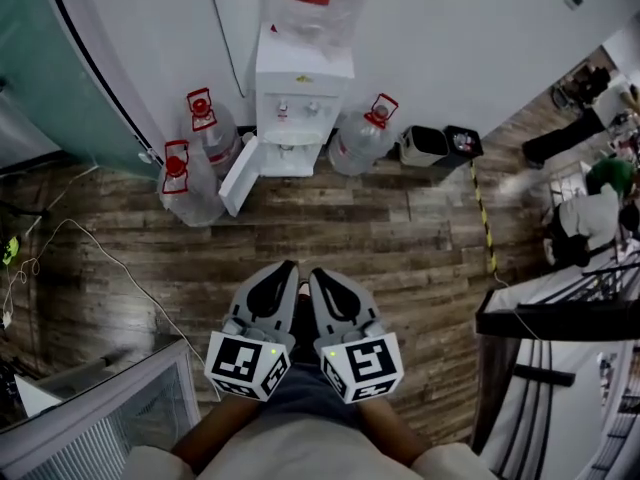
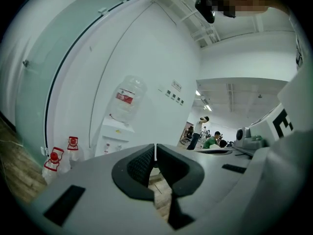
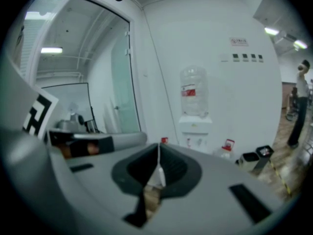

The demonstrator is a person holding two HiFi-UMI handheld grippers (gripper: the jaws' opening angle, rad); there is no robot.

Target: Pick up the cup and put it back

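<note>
No cup shows in any view. In the head view my left gripper (image 1: pixel 287 269) and right gripper (image 1: pixel 319 274) are held side by side over the wooden floor. Both point toward a white water dispenser (image 1: pixel 300 98) against the wall, some way short of it. In the left gripper view the left gripper (image 2: pixel 155 153) has its dark pads pressed together with nothing between them. The right gripper (image 3: pixel 158 161) in its own view is likewise shut and empty. The dispenser (image 2: pixel 115 131) (image 3: pixel 195 126) carries a clear bottle on top.
The dispenser's lower door (image 1: pixel 239 175) hangs open. Spare water bottles (image 1: pixel 186 180) (image 1: pixel 364 134) stand on both sides of it, and two small bins (image 1: pixel 425 146) to its right. Striped tape (image 1: pixel 483 218) crosses the floor. A glass-topped unit (image 1: pixel 110 398) is lower left, a black rack (image 1: pixel 560 308) right.
</note>
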